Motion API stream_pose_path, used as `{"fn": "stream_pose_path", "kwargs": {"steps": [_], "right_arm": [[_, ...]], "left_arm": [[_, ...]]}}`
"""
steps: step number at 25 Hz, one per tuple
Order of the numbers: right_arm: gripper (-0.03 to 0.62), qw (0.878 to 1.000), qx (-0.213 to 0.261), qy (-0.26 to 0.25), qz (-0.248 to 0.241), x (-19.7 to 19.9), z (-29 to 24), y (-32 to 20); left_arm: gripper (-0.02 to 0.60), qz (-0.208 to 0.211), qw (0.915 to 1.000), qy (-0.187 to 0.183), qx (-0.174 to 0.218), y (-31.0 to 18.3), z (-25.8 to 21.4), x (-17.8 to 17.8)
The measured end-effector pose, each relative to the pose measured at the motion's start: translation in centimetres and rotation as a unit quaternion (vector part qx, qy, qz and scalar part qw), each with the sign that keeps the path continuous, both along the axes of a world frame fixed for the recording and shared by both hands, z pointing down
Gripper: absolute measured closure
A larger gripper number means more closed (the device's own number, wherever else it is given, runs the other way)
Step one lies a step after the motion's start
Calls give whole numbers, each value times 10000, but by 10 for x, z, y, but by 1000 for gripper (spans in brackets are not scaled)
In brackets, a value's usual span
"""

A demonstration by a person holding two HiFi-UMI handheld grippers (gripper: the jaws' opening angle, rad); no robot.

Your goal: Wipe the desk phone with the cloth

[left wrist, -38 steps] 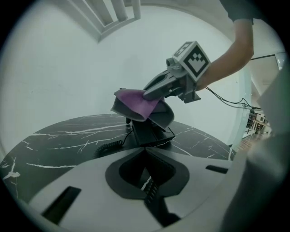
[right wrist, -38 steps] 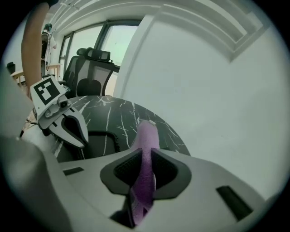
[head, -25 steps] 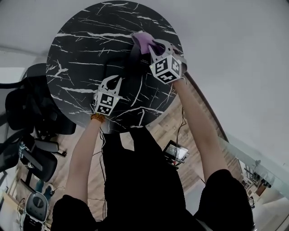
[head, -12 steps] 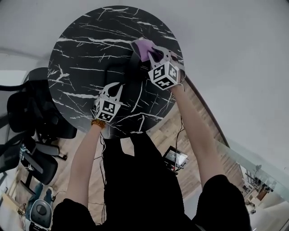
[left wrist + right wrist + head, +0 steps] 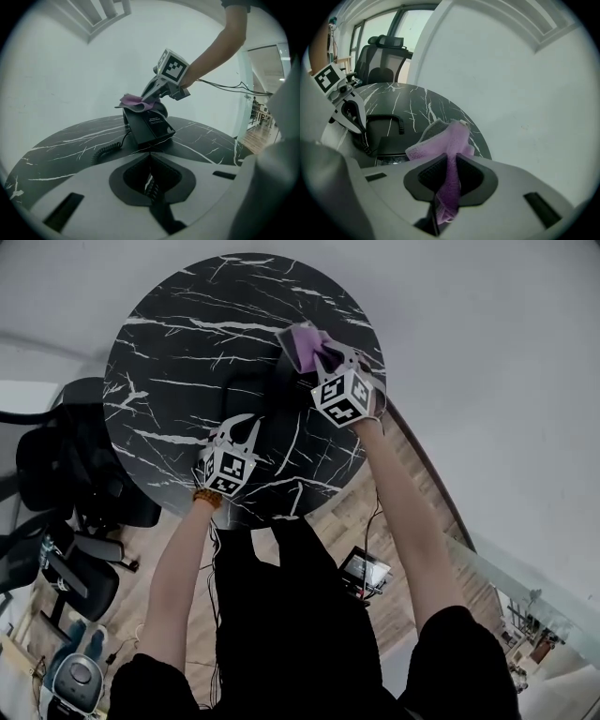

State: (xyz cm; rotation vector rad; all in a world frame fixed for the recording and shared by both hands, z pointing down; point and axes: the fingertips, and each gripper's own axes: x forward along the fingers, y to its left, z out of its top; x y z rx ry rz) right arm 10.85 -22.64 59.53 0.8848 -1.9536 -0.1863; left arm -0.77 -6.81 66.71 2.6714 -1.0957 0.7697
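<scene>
The black desk phone (image 5: 151, 127) stands on the round black marble table (image 5: 187, 352), its coiled cord (image 5: 110, 149) trailing to the left. A purple cloth (image 5: 134, 100) lies over the phone's far top end, and my right gripper (image 5: 449, 161) is shut on it; the cloth (image 5: 450, 140) hangs out between its jaws above the phone (image 5: 386, 146). In the head view the cloth (image 5: 302, 343) shows just beyond the right gripper (image 5: 330, 357). My left gripper (image 5: 150, 161) is shut with nothing in it, low over the table a short way in front of the phone.
Black office chairs (image 5: 66, 474) stand left of the table. A white wall runs close behind the table's far edge. Below the near edge are the wooden floor and a small device (image 5: 364, 564) with cables. The left half of the tabletop is bare marble.
The right gripper with the cloth has shifted slightly over the phone's top. The left gripper has stayed almost where it was.
</scene>
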Motion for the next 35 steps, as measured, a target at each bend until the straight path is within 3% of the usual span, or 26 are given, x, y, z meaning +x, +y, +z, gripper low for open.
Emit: {"fn": "stream_pose_path", "kwargs": {"steps": [20,35], "right_arm": [[526,9978,-298,-442,394,-8,23,36],[528,9952,-775,-576,168,-32,58,100]], "left_arm": [[569,-48,9998,47,-176,0,2,-2],[569,-129,9999,44,-99,-2,2,-2]]}}
